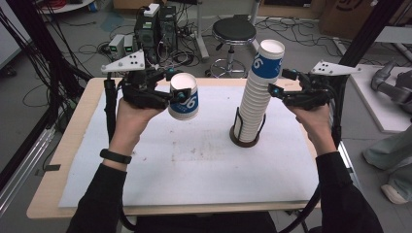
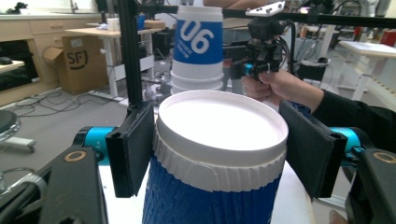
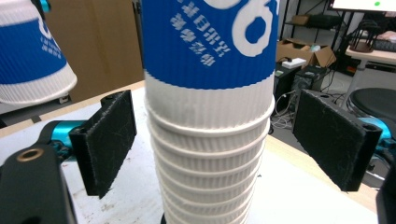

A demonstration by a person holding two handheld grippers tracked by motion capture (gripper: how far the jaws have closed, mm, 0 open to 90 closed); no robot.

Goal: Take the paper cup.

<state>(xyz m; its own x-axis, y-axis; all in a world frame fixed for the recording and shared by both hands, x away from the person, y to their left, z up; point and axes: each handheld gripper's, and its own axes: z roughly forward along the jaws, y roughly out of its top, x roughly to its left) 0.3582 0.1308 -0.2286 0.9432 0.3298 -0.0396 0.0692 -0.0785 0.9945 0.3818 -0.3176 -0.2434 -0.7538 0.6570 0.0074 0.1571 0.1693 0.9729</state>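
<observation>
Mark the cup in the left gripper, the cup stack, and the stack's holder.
Held cup (image 1: 184,99), high view, on its blue band.
Cup stack (image 1: 256,104), high view, on the ribbed white rims midway up.
Holder (image 1: 243,142), high view, on its dark round base at the front.

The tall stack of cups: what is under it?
The stack of cups stands in a dark round holder on the white mat. The holder's floor is covered by the cups.

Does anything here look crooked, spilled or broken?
Nothing is spilled or broken. The one oddity: the stack of cups in its holder leans, its top tipping toward the right claw. The single cup in the left claw is upside down.
</observation>
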